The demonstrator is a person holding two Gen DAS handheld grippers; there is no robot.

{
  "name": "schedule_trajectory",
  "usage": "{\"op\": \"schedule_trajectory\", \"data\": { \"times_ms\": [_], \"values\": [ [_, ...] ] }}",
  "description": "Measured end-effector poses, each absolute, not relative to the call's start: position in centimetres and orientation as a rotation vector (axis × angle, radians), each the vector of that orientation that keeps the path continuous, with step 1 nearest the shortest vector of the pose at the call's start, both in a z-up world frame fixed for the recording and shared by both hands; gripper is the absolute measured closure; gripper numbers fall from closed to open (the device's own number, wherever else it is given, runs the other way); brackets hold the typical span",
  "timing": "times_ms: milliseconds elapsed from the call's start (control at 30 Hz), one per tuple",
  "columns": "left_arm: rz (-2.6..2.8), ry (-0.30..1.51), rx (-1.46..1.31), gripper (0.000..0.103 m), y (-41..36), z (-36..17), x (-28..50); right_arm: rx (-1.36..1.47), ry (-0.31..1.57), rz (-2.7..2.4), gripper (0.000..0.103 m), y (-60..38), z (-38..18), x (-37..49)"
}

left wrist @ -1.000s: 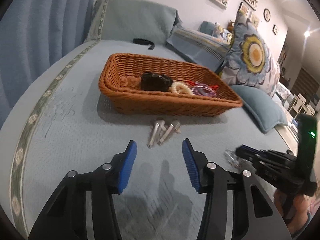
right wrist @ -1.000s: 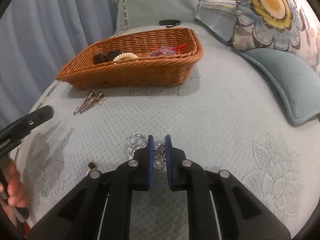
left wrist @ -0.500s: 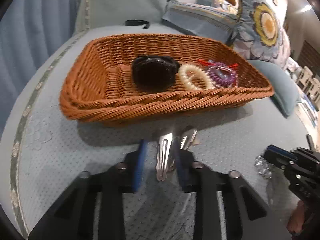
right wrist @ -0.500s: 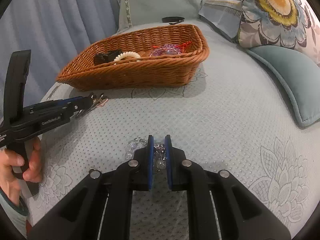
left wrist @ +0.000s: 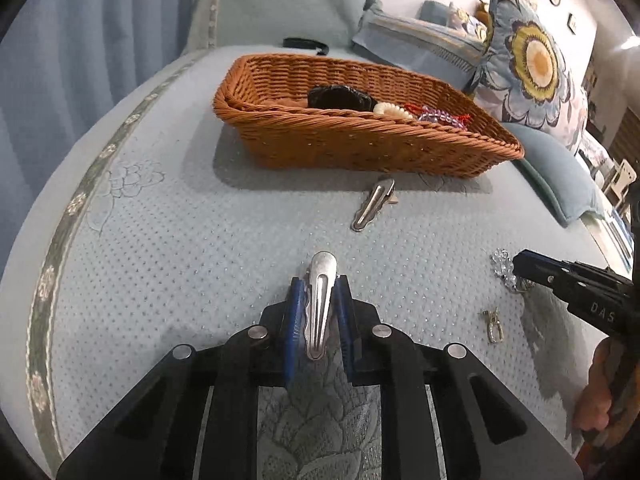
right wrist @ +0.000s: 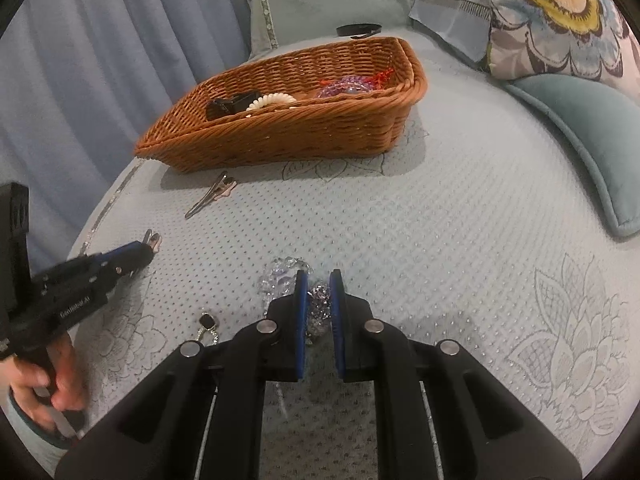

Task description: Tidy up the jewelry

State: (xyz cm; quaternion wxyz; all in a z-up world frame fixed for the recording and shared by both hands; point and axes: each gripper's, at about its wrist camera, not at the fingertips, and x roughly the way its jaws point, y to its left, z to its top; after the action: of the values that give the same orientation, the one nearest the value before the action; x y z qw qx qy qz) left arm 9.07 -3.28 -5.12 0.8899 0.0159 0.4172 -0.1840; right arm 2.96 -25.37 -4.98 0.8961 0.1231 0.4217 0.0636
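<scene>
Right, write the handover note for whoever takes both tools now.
Left tool: shut on a silver hair clip, held above the bedspread.
Right tool: shut on a clear crystal bracelet, part of it trailing on the bedspread.
Wicker basket: already holds a black piece, a cream coil hair tie and a purple bead bracelet.
Left to do: drop both held pieces in the basket, then fetch the second hair clip lying in front of the basket and the small dark-stone earring beside the right tool.
</scene>
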Motion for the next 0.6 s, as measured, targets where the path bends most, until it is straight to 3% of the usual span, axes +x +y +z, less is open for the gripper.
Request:
{"op": "schedule_trajectory", "data": {
  "times_ms": [233, 400, 600],
  "values": [
    [-0.380, 0.867, 0.048, 0.083, -3.7, -4.9, 8.9, 0.203, 0.883, 0.134, 0.088, -24.7, -4.6, 2.5],
    [-0.384, 0.864, 0.069, 0.076, -4.1, -4.8, 8.6, 0.267, 0.841, 0.140, 0.070, -26.0, -3.9, 1.6],
    [-0.378, 0.862, 0.077, 0.076, -4.2, -4.8, 8.5, 0.172, 0.854, 0.116, 0.070, -25.2, -4.0, 1.6]
  ]
}}
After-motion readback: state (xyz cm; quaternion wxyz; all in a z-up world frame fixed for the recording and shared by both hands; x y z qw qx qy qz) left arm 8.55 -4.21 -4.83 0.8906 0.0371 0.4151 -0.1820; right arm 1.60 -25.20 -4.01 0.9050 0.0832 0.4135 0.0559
